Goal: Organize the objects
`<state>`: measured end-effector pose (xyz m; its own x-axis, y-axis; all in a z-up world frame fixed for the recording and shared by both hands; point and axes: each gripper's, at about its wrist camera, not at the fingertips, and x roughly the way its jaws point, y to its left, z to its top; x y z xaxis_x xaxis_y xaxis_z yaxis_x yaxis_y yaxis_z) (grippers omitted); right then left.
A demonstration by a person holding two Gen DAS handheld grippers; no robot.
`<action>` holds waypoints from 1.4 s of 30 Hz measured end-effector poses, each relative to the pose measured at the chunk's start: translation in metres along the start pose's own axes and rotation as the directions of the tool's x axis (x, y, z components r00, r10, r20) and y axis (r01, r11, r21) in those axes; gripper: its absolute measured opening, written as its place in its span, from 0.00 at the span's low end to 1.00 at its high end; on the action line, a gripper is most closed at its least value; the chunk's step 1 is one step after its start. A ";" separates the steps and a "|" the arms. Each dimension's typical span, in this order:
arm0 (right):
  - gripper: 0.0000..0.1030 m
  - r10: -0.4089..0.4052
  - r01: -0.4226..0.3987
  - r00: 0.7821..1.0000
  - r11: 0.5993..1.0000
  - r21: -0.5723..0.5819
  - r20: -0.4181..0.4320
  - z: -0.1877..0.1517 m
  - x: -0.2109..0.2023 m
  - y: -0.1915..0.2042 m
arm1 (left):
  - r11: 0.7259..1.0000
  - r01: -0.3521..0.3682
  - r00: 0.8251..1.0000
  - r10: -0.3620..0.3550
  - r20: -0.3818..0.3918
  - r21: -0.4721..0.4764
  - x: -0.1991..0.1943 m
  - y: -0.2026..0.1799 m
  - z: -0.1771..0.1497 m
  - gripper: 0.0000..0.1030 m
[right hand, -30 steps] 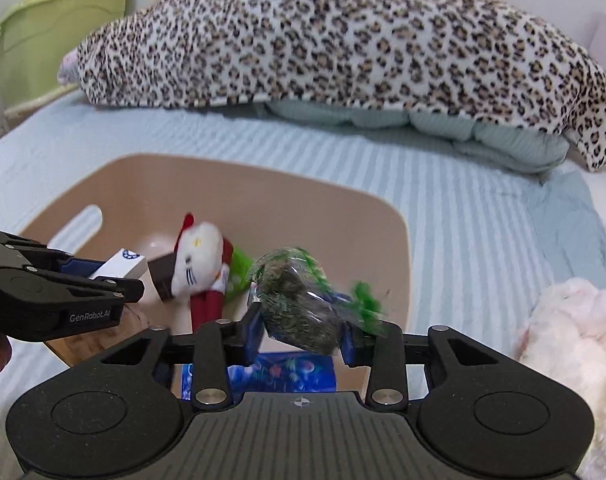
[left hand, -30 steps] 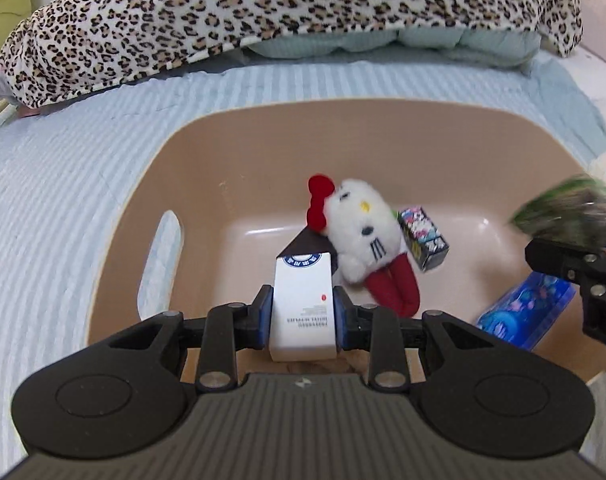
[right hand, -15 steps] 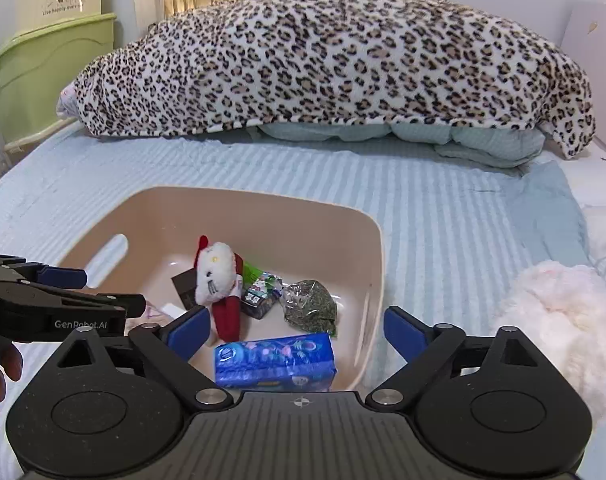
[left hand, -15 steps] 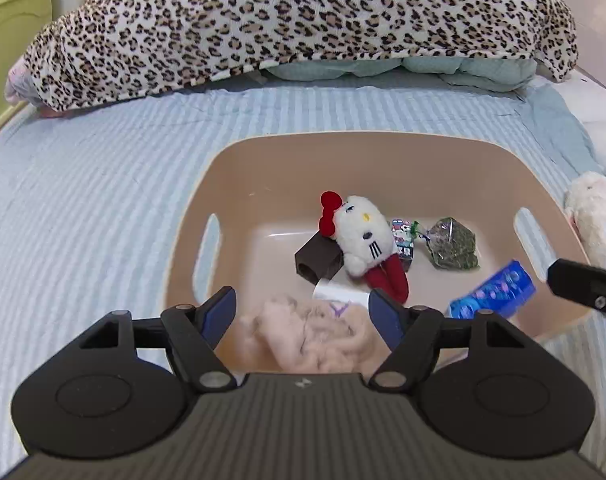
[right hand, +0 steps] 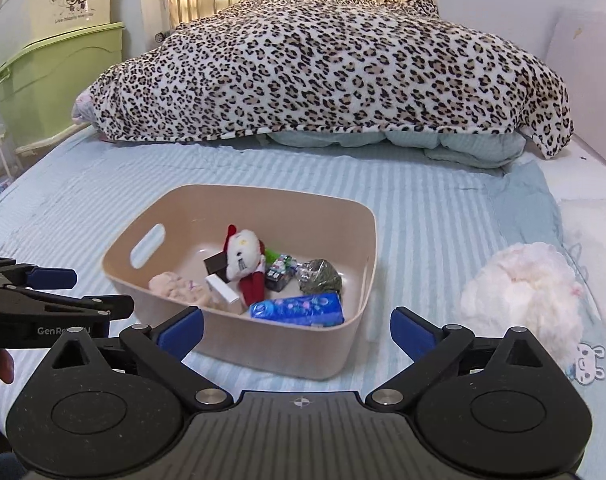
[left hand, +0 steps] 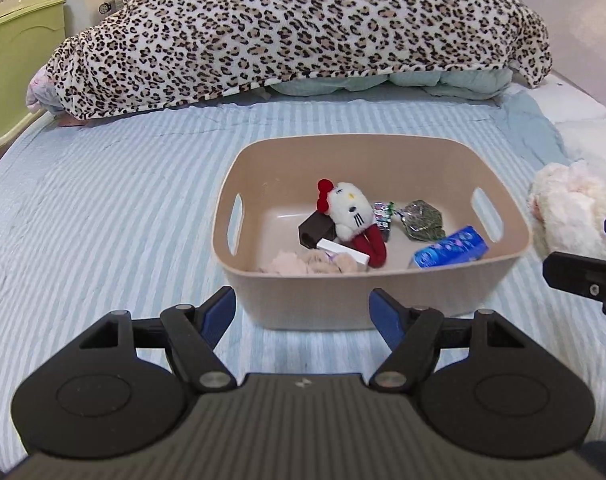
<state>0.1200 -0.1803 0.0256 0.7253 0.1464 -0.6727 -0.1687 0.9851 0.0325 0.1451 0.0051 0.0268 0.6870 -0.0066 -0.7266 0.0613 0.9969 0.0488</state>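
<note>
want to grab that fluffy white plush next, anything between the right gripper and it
Nothing visible. The right gripper is open and empty, and only bare striped bedsheet lies between it and the fluffy white plush; the basket sits off to its left.

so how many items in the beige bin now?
7 visible: cat plush, brown box, white box, pink cloth, small printed box, green packet, blue pack. More may be hidden underneath.

At nine o'clock in the right wrist view, the left gripper (right hand: 51,280) bears "GenR", its remaining letters hidden; print on the cream storage box (right hand: 69,2) at eleven o'clock is too small to read.
</note>
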 end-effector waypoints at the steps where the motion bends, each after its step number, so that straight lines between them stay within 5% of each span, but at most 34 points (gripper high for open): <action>1: 0.99 -0.001 0.001 1.000 1.000 -0.004 0.000 -0.002 -0.005 0.001 | 1.000 0.000 1.000 0.000 0.006 0.000 -0.006 -0.001 -0.003 0.72; 42: 1.00 0.027 -0.029 0.997 0.999 0.024 0.068 -0.076 -0.139 0.014 | 1.000 0.019 0.980 -0.024 0.197 0.024 -0.165 -0.021 -0.085 0.73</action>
<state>-0.0339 -0.1936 0.0638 0.7644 0.1787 -0.6194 -0.1736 0.9824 0.0691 -0.0306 -0.0083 0.0875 0.8147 -0.0454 -0.5780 0.0916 0.9945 0.0510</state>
